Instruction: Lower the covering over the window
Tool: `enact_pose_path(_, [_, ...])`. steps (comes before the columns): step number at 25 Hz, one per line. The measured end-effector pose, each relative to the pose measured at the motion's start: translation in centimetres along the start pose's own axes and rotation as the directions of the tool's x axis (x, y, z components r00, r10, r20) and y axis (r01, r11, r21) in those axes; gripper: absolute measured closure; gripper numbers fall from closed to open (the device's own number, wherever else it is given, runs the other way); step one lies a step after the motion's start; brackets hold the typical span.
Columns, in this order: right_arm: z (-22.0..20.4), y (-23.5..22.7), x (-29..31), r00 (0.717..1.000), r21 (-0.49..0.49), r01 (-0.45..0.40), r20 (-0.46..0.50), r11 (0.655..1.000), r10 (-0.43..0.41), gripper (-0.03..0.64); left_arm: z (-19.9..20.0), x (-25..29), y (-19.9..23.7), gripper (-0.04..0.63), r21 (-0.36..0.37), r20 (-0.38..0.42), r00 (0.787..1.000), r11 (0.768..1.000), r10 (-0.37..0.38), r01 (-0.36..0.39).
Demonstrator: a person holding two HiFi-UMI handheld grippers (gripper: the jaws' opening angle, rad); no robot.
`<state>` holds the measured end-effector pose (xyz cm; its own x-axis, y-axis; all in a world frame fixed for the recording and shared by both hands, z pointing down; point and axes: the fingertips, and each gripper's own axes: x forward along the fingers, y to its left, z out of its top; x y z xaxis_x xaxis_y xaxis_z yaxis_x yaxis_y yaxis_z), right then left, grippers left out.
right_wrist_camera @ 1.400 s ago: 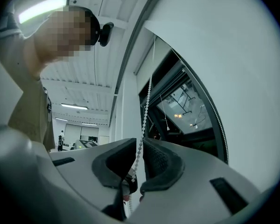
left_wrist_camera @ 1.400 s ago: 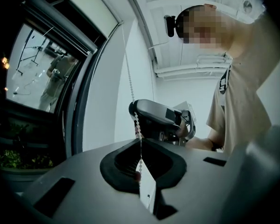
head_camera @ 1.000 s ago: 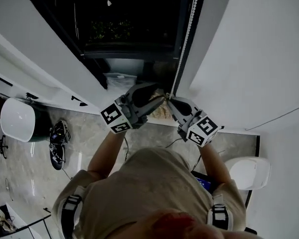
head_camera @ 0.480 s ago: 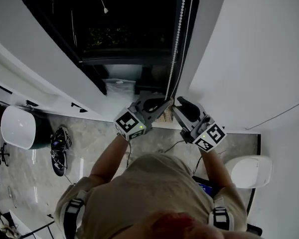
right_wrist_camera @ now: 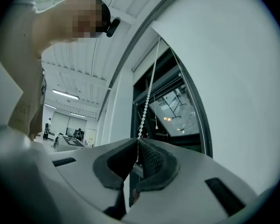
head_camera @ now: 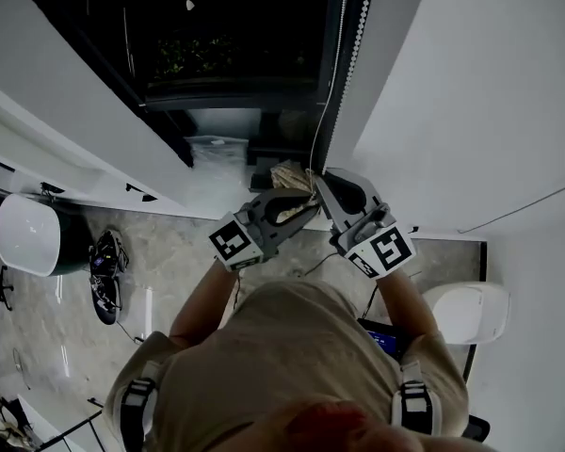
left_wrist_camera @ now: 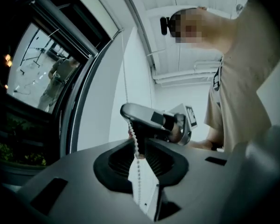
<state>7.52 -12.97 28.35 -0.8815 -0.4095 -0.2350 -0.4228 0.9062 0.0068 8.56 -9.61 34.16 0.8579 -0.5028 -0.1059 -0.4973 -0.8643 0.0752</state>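
GRIP: left gripper [left_wrist_camera: 138, 156] and right gripper [right_wrist_camera: 137, 139] fingers, just closing, both clamp the bead chain [right_wrist_camera: 144, 111] | RISK: your lower pull may fight the upper clamp and strain it.

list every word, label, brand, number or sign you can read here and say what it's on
No word, brand or number is readable in any view.
Left marker cube and right marker cube: black-and-white square patterns, no letters or digits.
Dark print on the person's shirt: too blurred to read.
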Motion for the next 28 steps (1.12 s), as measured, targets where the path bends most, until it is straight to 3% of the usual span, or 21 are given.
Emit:
enact_pose_path(2, [-2.5,-1.1,-0.3,0.999,0.060,0.011,-0.045,0.998,-0.008,0.603,1.3,-1.6,1.4,0.415,-0.086,0.091,0.996,0.996,-0.007,0.015])
enact_pose_path(4, [-6.0,-0.6,-0.7,0.991,0.126,-0.012,-0.130,0.992,0.029,0.603,3.4,-2.0,3.0,0.411,-0.113,0.160,0.987,0.993,0.034,-0.016])
enact_pose_path(7, [-8.0,1.5,-0.5,0.977,0.145,-0.081,-0.185,0.986,0.108,0.603,6.6,0.4,3.8,0.411,-0.029,0.158,0.986,0.998,0.054,-0.050])
enact_pose_path(9, [-7.8,2.1,-0.4,0.973,0.121,-0.104,-0.193,0.987,0.127,0.603,7.3,2.0,3.2,0.443,0.014,0.128,0.991,0.999,0.043,-0.045])
enact_pose_path(10, [-7.8,2.3,-0.5,0.972,0.113,-0.110,-0.197,0.988,0.131,0.603,7.3,2.4,2.9,0.565,0.024,0.118,0.992,0.999,0.041,-0.044])
enact_pose_path(14, [-6.9,2.8,-1.9,0.964,0.117,-0.203,-0.150,0.972,0.220,0.599,6.8,2.1,3.1,0.568,0.055,0.118,0.989,0.994,0.089,-0.096])
enact_pose_path(15, [-5.9,2.2,-2.4,0.967,0.134,-0.214,-0.111,0.968,0.230,0.504,6.5,1.9,3.3,0.568,0.089,0.103,0.989,0.989,0.109,-0.118])
enact_pose_path(16, [-4.6,1.1,-2.7,0.974,0.148,-0.204,-0.064,0.968,0.215,0.460,5.8,1.8,3.4,0.568,0.117,0.078,0.990,0.985,0.121,-0.129])
enact_pose_path(17, [-2.9,0.0,-2.8,0.982,0.150,-0.182,-0.018,0.972,0.186,0.460,4.8,1.8,3.3,0.568,0.127,0.050,0.991,0.984,0.122,-0.127])
enact_pose_path(21, [1.4,-0.2,-1.9,0.992,0.079,-0.111,0.066,0.991,0.106,0.464,-0.1,1.6,0.9,0.568,0.076,-0.047,0.996,0.995,0.076,-0.072])
enact_pose_path(22, [1.6,0.1,-1.6,0.994,0.052,-0.091,0.058,0.995,0.088,0.499,-1.0,1.7,0.2,0.568,0.064,-0.063,0.996,0.996,0.068,-0.064])
enact_pose_path(23, [1.5,0.3,-1.4,0.997,0.026,-0.071,0.044,0.997,0.070,0.588,-1.6,1.6,-0.3,0.568,0.051,-0.069,0.995,0.997,0.066,-0.062])
enact_pose_path(25, [1.3,0.5,-1.2,0.998,0.002,-0.048,0.028,0.999,0.048,0.598,-1.2,1.1,-0.9,0.568,0.026,-0.048,0.997,0.998,0.062,-0.061])
enact_pose_path(27, [0.4,0.3,-1.5,0.999,0.019,-0.032,0.009,0.999,0.032,0.603,0.3,-0.4,-0.8,0.566,0.012,0.026,0.999,0.999,0.035,-0.035])
enact_pose_path(28, [-1.2,0.3,-1.7,0.999,0.029,-0.032,-0.029,0.999,0.033,0.603,1.2,-1.4,-0.4,0.486,0.003,0.079,0.997,1.000,0.025,-0.026])
